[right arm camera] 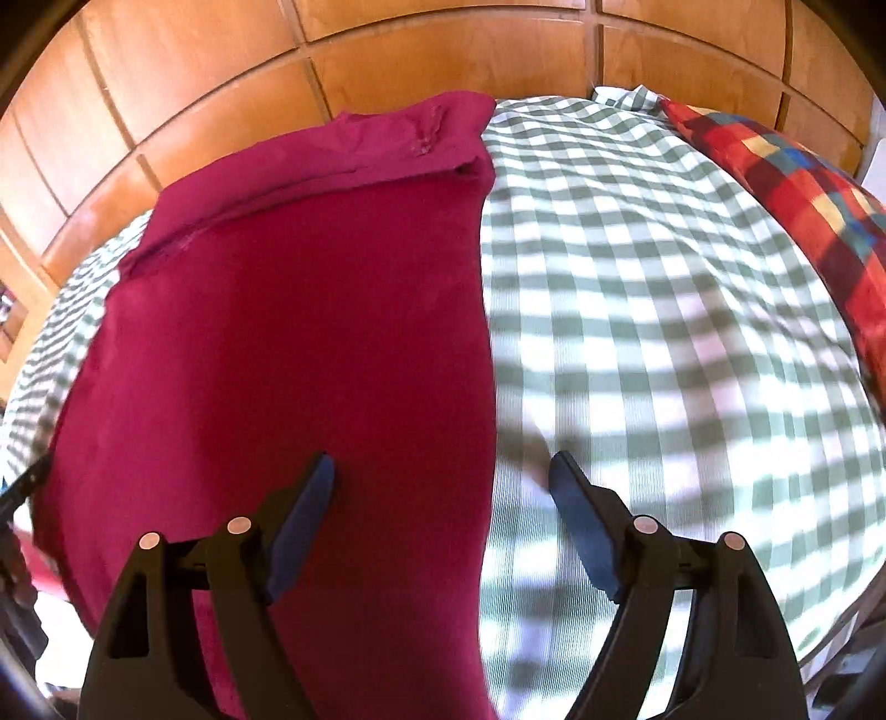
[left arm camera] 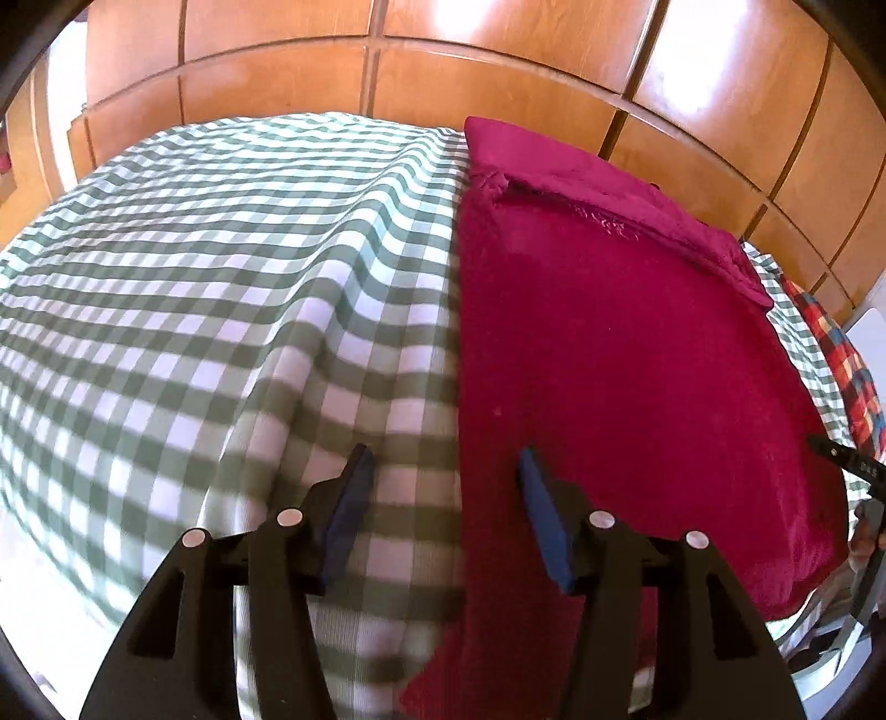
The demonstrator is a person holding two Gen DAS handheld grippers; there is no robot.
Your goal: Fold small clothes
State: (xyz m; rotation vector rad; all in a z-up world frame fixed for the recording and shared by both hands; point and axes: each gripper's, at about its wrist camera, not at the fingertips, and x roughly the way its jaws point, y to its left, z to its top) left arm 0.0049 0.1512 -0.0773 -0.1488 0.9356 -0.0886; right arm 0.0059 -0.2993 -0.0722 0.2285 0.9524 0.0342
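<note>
Bedsheet (left arm camera: pixel 221 277), green-and-white checked, covers the bed and serves as the reference surface. The magenta garment (left arm camera: pixel 609 360) lies spread flat on it, with a folded band of the same cloth along its far edge, toward the wooden panelled wall (left arm camera: pixel 443 66).

Left wrist view: the left claw (left arm camera: pixel 443 459) stands released, its two blue-padded fingers (left arm camera: pixel 354 498) set wide apart and nothing between them. The left finger is over bare bedsheet; the right finger is over the garment, just inside the garment's left edge. That edge runs between the two fingers. Whether either tip touches the cloth cannot be told. Right of the garment, at the sheet's far side, a red, blue and yellow checked pillow (left arm camera: pixel 853 376) shows. A black tip of the other tool enters at the garment's right border.

Right wrist view: the right claw (right arm camera: pixel 443 471) is likewise released, fingers (right arm camera: pixel 310 509) wide apart, holding nothing. The left finger is over the garment (right arm camera: pixel 304 332), the right finger over the bare bedsheet (right arm camera: pixel 664 332); the garment's right edge runs between them. Contact with the fabric cannot be confirmed. The checked pillow (right arm camera: pixel 803 194) lies on the sheet well to the right of the garment, against the wooden wall (right arm camera: pixel 443 50). Both views are slightly blurred near the claws.
</note>
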